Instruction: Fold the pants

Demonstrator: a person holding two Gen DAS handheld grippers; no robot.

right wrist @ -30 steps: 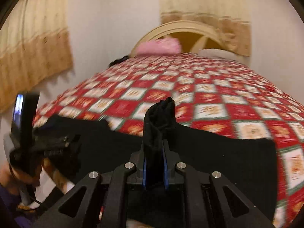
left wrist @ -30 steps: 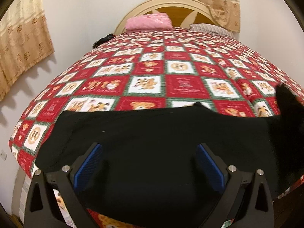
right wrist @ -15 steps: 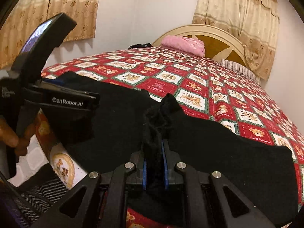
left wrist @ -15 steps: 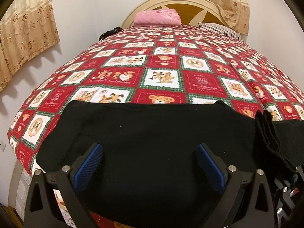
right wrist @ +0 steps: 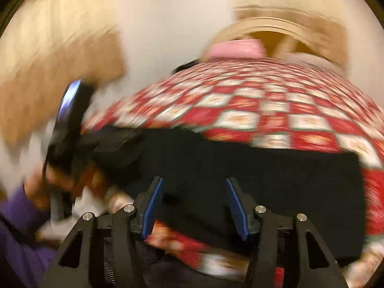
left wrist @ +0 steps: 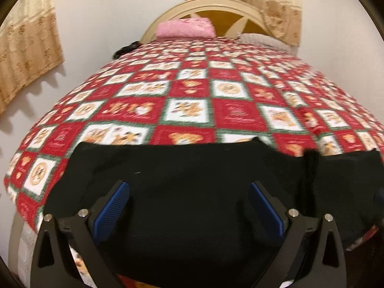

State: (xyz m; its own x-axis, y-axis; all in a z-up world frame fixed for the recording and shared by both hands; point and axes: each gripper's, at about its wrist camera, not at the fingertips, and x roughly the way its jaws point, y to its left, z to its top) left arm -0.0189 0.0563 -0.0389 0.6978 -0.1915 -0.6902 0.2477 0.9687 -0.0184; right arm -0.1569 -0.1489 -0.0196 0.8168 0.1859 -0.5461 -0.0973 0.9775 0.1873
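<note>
Both grippers, left (left wrist: 189,206) and right (right wrist: 194,206), gape wide over the pants (left wrist: 192,180) on the quilt (left wrist: 192,91); a fold seems laid, and a fresh edge-grasp likely follows.

Warm indoor light, fisheye-bent edges; left view mildly soft, right view heavily motion-smeared.

We see a bed (left wrist: 192,100) under a red checkered teddy-bear quilt, its arched headboard (left wrist: 216,12) at twelve o'clock against white walls, beige curtains (left wrist: 26,55) at ten.
</note>
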